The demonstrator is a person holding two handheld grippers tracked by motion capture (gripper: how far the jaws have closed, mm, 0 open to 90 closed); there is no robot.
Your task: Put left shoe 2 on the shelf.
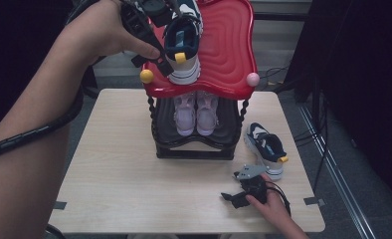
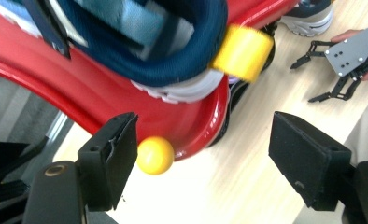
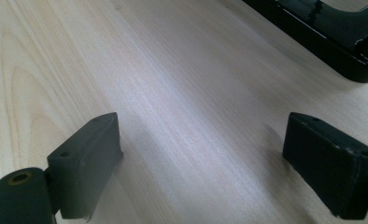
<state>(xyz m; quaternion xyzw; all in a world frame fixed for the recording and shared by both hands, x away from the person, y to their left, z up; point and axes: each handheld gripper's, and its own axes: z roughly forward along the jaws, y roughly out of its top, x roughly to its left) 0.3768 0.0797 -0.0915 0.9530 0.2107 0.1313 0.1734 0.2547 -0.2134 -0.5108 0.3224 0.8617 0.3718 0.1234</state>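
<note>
While the navy sneaker [image 1: 183, 42] sits on the red top shelf [image 1: 229, 50] of the shoe rack [image 1: 194, 147], heel toward the shelf's front edge, the left gripper [image 1: 151, 52] hangs just off that heel with its jaws spread and nothing between them. In the left gripper view the yellow heel tab [image 2: 243, 52] and the yellow ball [image 2: 155, 155] at the shelf corner lie between the two pads, untouched. The pink pair [image 1: 196, 113] stands on the rack's lower tier, under the red shelf. The second navy sneaker [image 1: 267, 148] lies on the table [image 1: 124, 174] just right of the rack's base. The right gripper [image 1: 241, 191] rests on the table in front of the rack, near that second sneaker, jaws wide apart and holding nothing; its own view has bare tabletop [image 3: 173, 93] and the rack's black base [image 3: 331, 32] at the corner.

Risks, as I judge them: the top sneaker's heel looks close to the shelf lip, so a bump from the left gripper could tip it off the front. The rack is tall and light-looking; a knock at the top shelf may rock it and shift the pink pair. The trailing cable on the left forearm could snag the corner ball.
</note>
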